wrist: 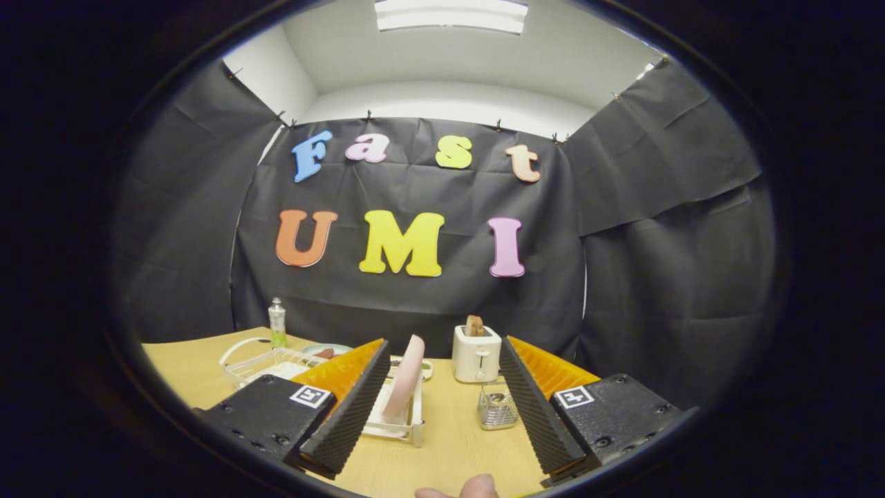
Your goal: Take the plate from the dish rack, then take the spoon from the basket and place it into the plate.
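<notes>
No readable text, brand or number on any item. Only signs: a square black-and-white fiducial marker point(310, 395) on the top of the gripper's point(442, 415) left finger block, and a matching one point(573, 397) on the right finger block; the patterns are codes, not characters. Green bottle point(277, 322) on the tabletop point(449, 443) has a label, too small to read. White toaster point(476, 354) shows no legible marking.

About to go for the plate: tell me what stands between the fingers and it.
Nothing visible does. The gripper is open, and the plate stands on edge in the rack just ahead, nearer one finger. The basket and toaster stand off to the side.
</notes>
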Action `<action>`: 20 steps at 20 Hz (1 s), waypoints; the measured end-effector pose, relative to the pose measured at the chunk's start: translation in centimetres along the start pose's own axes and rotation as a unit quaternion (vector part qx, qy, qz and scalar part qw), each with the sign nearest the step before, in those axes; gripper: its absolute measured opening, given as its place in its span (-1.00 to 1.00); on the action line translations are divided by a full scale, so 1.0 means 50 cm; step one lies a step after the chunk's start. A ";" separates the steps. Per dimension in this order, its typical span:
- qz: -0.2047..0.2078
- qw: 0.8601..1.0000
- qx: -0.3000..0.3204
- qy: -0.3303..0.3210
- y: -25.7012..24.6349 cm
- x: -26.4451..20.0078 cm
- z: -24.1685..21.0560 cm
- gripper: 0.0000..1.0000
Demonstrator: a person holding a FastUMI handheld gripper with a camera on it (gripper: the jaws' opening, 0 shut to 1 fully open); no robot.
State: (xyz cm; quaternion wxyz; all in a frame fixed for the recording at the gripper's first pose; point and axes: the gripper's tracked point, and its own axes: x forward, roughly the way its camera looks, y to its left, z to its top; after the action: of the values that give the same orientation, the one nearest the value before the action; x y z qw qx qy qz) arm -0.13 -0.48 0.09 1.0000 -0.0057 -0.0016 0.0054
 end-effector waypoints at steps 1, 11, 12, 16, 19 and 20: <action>0.002 1.000 -0.002 0.006 -0.003 0.005 -0.004 1.00; 0.020 0.999 -0.005 0.044 -0.039 0.062 -0.004 1.00; 0.023 0.998 -0.005 0.050 -0.043 0.074 0.003 1.00; 0.051 0.994 -0.008 0.097 -0.037 0.131 0.027 1.00; 0.073 0.987 -0.013 0.142 -0.024 0.181 0.042 1.00; 0.077 0.984 -0.011 0.160 -0.020 0.200 0.045 1.00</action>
State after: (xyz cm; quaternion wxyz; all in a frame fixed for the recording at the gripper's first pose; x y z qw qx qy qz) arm 9.85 -1.34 2.40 0.9838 -0.0177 0.1589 0.0810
